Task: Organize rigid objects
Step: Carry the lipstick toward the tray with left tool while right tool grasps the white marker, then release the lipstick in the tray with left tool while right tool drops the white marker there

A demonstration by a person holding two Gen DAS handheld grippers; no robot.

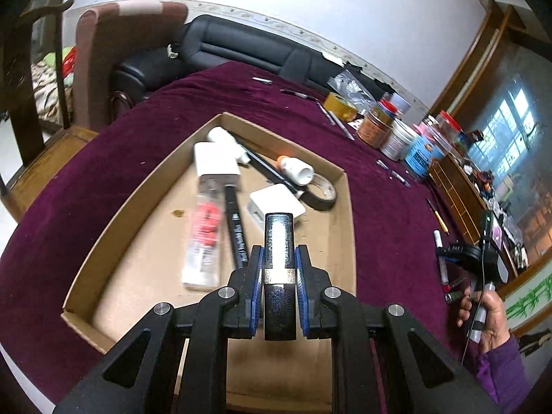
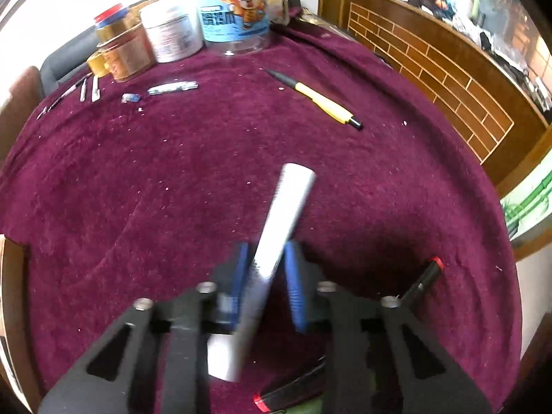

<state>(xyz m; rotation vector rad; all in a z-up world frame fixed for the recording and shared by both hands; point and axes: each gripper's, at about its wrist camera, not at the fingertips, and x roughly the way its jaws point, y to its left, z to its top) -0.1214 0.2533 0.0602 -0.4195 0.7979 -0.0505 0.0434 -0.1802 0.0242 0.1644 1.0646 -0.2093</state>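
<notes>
Left wrist view first: the left gripper point(image 1: 278, 269) is clamped on a black rectangular case with a gold band point(image 1: 278, 276), pads squeezing its two long sides, and it hangs over the near half of the cardboard tray point(image 1: 339, 214). That case looks stiff and glossy, so I'd guess it's a bit slippery but not heavy; gripping at the band like this seems sensible since the sides are flat and parallel. Further up the tray, around 12 o'clock from the claw, sit a white charger block point(image 1: 215, 164), a white tube point(image 1: 296, 169), a black tape roll point(image 1: 322, 193), a flat white box point(image 1: 276, 203) and a clear packet with red bits point(image 1: 203, 241). Off at 3 o'clock you can see the person's right hand point(image 1: 483, 314) on the other tool. Right wrist view: the right gripper point(image 2: 264, 286) is pinched on a white cylindrical marker-like stick point(image 2: 276, 241), which pokes out tilted toward 1 o'clock over the purple tablecloth point(image 2: 138, 189). It's blurry, but it looks light, rigid and round, so it could easily roll or pivot in the pads; a grip nearer its middle would probably hold it straighter. A yellow pen point(image 2: 324, 103) lies well apart at 1 o'clock, a blue cartoon jar point(image 2: 234, 10) at 12.
</notes>
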